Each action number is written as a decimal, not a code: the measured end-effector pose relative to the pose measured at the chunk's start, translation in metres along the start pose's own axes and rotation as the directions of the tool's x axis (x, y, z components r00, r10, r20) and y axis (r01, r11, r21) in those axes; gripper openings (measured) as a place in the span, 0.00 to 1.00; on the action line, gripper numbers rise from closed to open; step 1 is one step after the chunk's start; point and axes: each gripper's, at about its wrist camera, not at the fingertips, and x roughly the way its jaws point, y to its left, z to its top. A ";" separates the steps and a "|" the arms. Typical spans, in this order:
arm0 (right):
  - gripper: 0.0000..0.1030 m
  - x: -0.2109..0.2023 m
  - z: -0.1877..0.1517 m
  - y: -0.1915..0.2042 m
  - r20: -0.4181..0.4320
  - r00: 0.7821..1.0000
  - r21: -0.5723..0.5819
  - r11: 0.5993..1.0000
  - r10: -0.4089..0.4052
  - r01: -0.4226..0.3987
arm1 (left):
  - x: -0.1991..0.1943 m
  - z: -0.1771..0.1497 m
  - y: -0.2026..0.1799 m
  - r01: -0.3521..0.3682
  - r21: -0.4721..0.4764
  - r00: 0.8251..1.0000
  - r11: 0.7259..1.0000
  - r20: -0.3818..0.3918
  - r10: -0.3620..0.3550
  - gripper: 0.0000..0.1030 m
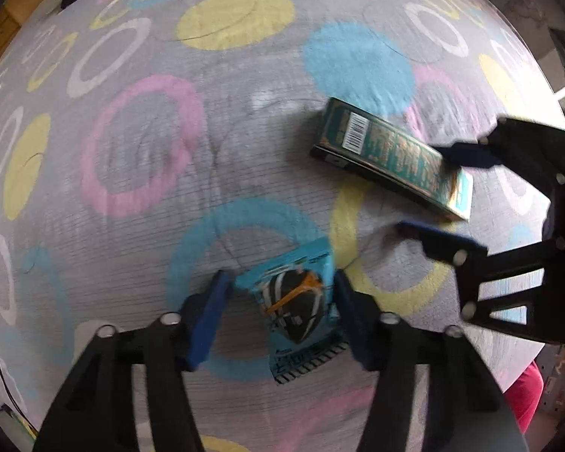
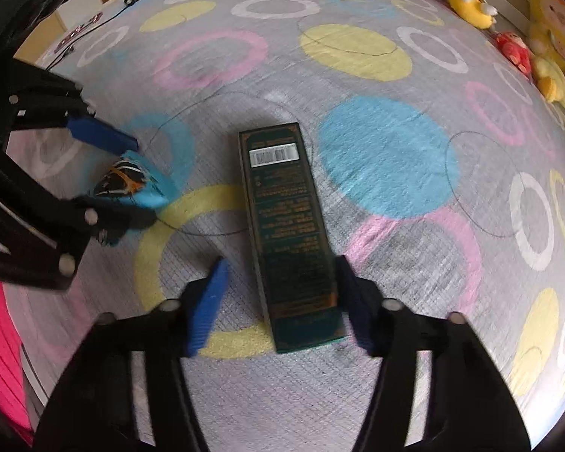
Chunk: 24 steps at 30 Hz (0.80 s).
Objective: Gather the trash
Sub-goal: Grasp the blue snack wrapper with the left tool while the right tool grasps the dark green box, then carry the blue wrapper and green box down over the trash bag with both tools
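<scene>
Rug [image 1: 139, 203]: showing a grey ground patterned with pink, yellow, white and light-blue rings plus solid yellow and light-blue discs, filling both frames.

Long box [image 2: 288, 233], frame centre: appearing dark green with gold border and lettering, and carrying a white barcode label with black bars.

Wrapper [image 1: 297, 305], lower centre: displaying light blue with a black, white and orange graphic.

Gripper pads [image 1: 207, 320]: showing blue on black frames.

Plush toys [image 2: 546, 37], upper right: showing yellow and red.

Fabric [image 2: 0, 358], lower left: reading bright pink.
</scene>
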 end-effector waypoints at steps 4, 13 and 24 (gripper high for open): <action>0.35 -0.003 0.000 -0.002 -0.002 1.000 0.057 0.998 -0.031 0.031 | -0.003 -0.002 0.006 0.018 -0.033 1.000 0.999 0.005 -0.018 0.42; 0.35 -0.048 -0.023 0.030 0.085 0.982 0.167 0.974 -0.166 0.150 | -0.027 -0.027 0.007 0.017 -0.077 0.998 0.997 0.053 -0.013 0.41; 0.35 -0.154 -0.070 0.057 0.179 0.948 0.360 0.914 -0.263 0.186 | -0.098 -0.080 -0.016 0.019 -0.046 0.989 0.999 0.150 -0.011 0.40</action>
